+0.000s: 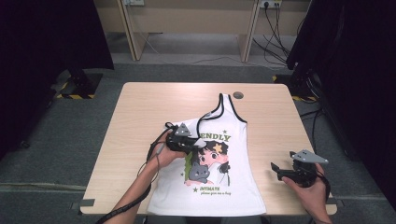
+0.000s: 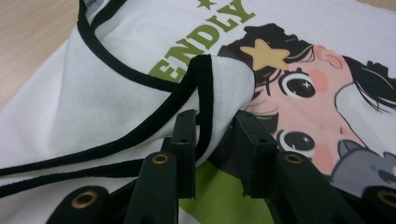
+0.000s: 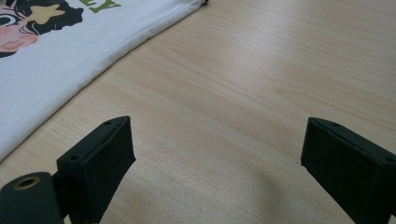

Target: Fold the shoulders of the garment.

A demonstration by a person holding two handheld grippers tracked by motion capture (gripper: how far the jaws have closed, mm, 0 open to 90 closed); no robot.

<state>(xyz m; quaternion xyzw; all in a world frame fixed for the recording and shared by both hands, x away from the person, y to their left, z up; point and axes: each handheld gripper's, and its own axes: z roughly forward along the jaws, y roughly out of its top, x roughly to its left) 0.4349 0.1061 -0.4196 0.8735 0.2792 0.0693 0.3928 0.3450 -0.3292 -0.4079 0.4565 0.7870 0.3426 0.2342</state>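
A white tank top [image 1: 233,154] with black trim and a cartoon print lies on the wooden table [image 1: 144,107], hem toward the person. Its left shoulder strap is folded across the chest print. My left gripper [image 1: 189,142] sits over that fold. In the left gripper view, my left gripper [image 2: 214,116] is shut on the black-edged strap [image 2: 205,79], bunched cloth between the jaws. My right gripper [image 1: 276,169] hovers over bare wood right of the shirt. In the right gripper view, my right gripper [image 3: 217,140] stands wide open, holding nothing, with the shirt's side edge [image 3: 70,60] to its left.
A small round grommet [image 1: 238,95] sits near the table's far edge, just beyond the right strap. Black stands [image 1: 79,84] flank the table's far corners. Cables [image 1: 275,42] run on the floor behind. Bare wood lies left and right of the shirt.
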